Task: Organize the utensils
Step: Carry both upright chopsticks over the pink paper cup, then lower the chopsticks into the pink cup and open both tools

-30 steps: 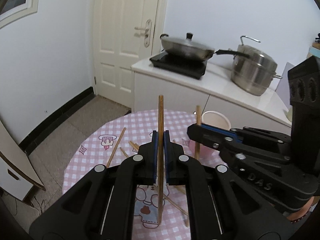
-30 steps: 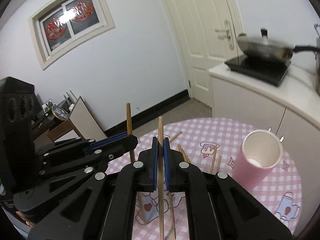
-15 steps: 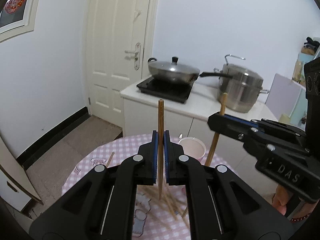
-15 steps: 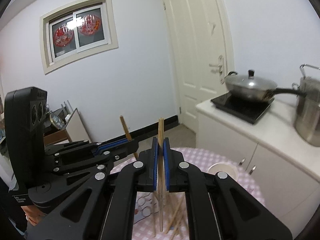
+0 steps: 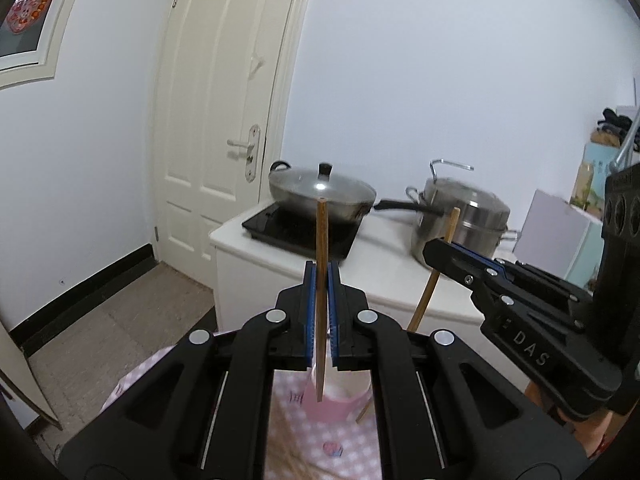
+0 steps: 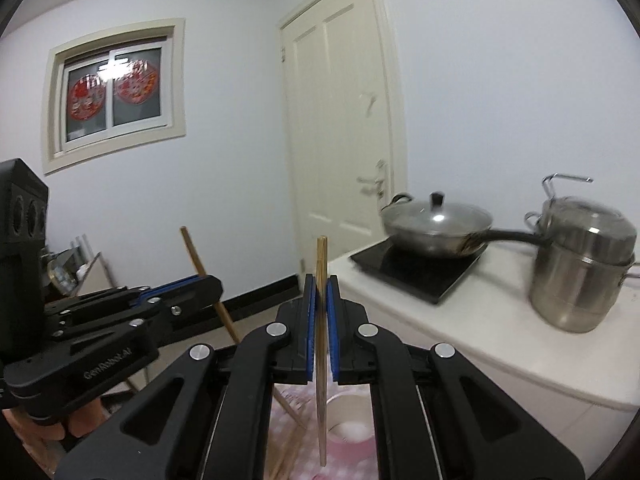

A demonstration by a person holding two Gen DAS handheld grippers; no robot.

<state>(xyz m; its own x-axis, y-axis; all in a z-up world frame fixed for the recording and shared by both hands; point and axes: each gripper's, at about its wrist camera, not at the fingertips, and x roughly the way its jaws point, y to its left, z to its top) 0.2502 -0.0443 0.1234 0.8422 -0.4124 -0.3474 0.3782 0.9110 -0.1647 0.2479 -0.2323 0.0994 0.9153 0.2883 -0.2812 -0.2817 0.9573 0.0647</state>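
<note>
White kitchen wall, door [image 5: 224, 120], lidded wok [image 5: 322, 194] and steel pot [image 5: 464, 212] on counter fill upper frames. We see left gripper [image 5: 321, 312] clamping upright chopstick [image 5: 321, 280] over pink cup [image 5: 340, 392] at bottom centre; right gripper [image 6: 321, 316] clenched on second chopstick [image 6: 321, 320]. Only right view shows window [image 6: 116, 92].
</note>
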